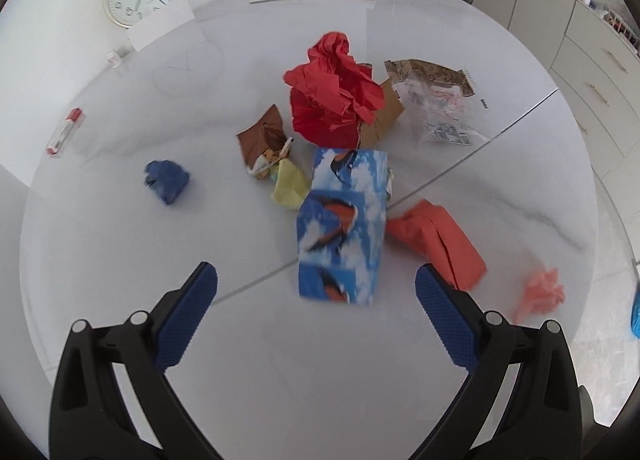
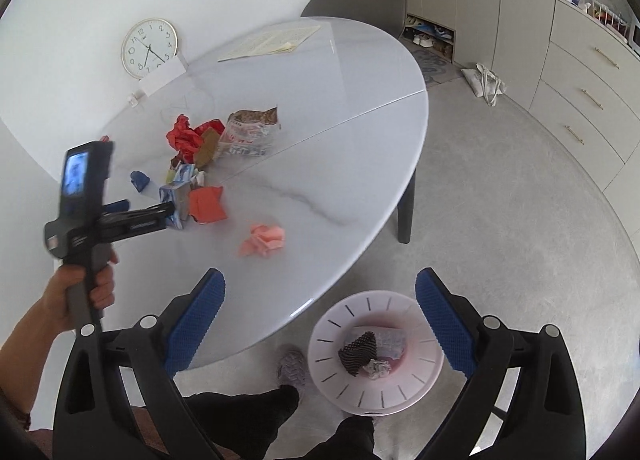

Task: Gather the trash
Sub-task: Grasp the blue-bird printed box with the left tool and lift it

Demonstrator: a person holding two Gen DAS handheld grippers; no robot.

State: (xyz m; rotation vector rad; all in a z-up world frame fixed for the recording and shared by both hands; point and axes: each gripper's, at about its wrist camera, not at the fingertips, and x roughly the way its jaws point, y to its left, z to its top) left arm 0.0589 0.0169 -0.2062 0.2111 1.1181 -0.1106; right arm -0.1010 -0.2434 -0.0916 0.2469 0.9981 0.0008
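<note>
A round white marble-look table [image 1: 120, 244] carries the scattered trash. A white slotted plastic bin [image 2: 420, 372] stands on the floor just off its near edge, with a few scraps inside. At the table's middle lies a blue carton printed with birds [image 1: 340, 232], a crumpled red paper [image 1: 332, 88] beyond it, a folded orange paper [image 1: 440, 240] to its right. The left gripper [image 1: 316, 288] hovers wide open, empty, near the carton. The right gripper [image 2: 320, 292] is spread wide, empty, above the bin.

Blue scrap [image 1: 635, 318] — cut by the edge; pink wad [image 1: 540, 292] — blurred.
</note>
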